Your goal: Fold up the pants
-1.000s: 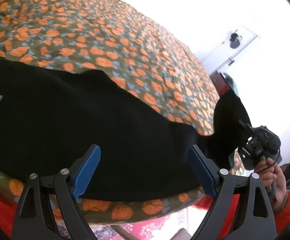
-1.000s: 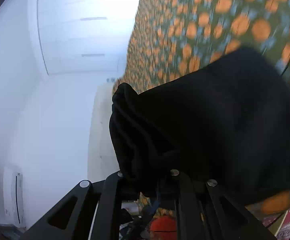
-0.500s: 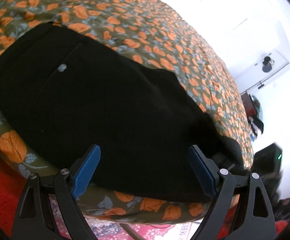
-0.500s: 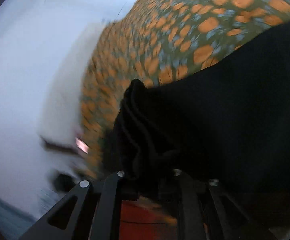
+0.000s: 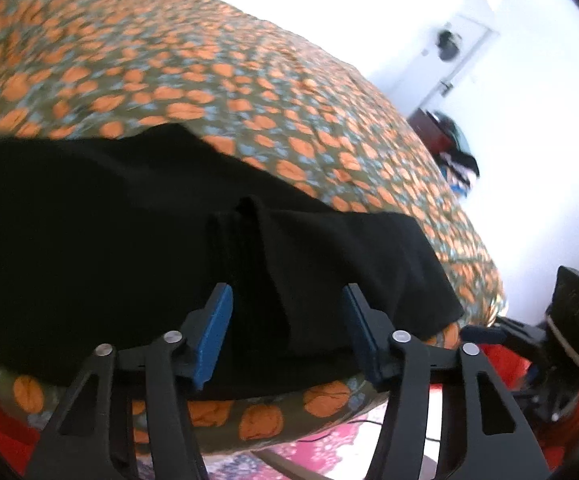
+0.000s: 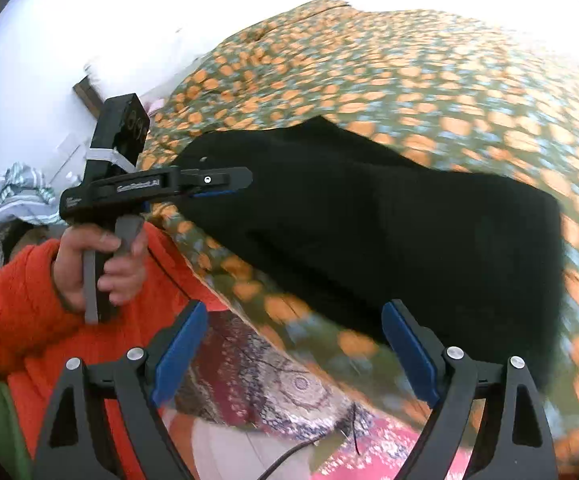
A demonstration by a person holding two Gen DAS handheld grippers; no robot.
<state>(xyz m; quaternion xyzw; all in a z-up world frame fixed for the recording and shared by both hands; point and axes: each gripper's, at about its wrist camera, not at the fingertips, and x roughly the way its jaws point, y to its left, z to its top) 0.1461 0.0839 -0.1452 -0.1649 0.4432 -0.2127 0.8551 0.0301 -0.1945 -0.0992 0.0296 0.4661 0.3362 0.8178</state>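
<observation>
The black pants (image 5: 137,248) lie folded on the orange-patterned bedspread (image 5: 193,80), close to the bed's near edge, with a doubled layer of cloth on top whose fold ridge runs between the left gripper's (image 5: 287,332) blue pads. That gripper's jaws are spread, straddling the cloth rather than pinching it. The right gripper (image 6: 295,350) hangs with its jaws wide apart and nothing between them, off the bed edge above a patterned rug (image 6: 273,392). Bare bedspread stretches well beyond the pants on the far side. In the right wrist view the left hand (image 6: 97,268) grips its handle, its sleeve orange. The pants' dark surface swallows seams and layer count, and motion blur smears the far cloth edges.
</observation>
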